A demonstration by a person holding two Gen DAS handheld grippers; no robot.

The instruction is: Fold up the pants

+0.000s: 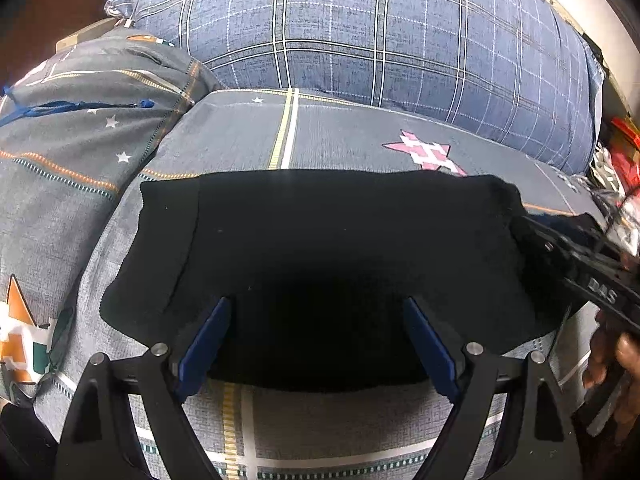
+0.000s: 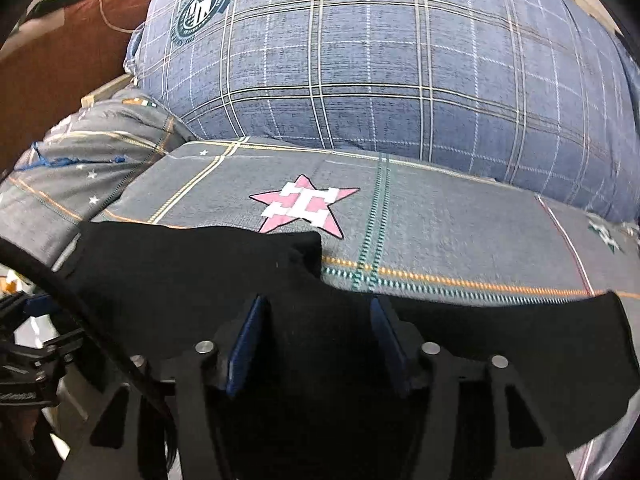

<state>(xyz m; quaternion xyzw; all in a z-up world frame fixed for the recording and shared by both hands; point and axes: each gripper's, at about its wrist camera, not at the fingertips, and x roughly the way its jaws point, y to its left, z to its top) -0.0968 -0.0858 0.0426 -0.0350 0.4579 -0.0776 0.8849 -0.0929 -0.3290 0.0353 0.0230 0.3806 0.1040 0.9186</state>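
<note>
The black pants (image 1: 320, 248) lie flat on the grey patterned bed sheet (image 1: 340, 136), with a hemmed edge at the left. My left gripper (image 1: 318, 304) is open, its blue fingers (image 1: 208, 344) spread over the near edge of the pants. In the right wrist view the pants (image 2: 180, 268) spread under my right gripper (image 2: 318, 304), which is open with its blue pads (image 2: 246, 344) over the cloth. The right gripper's black body (image 1: 580, 264) shows at the pants' right edge in the left wrist view.
A large blue plaid pillow (image 1: 380, 40) lies behind the pants, a grey star-print pillow (image 1: 80, 120) to the left. A pink star print (image 2: 304, 206) marks the sheet. Clutter (image 1: 616, 160) sits at the far right. A black cable (image 2: 80, 304) crosses left.
</note>
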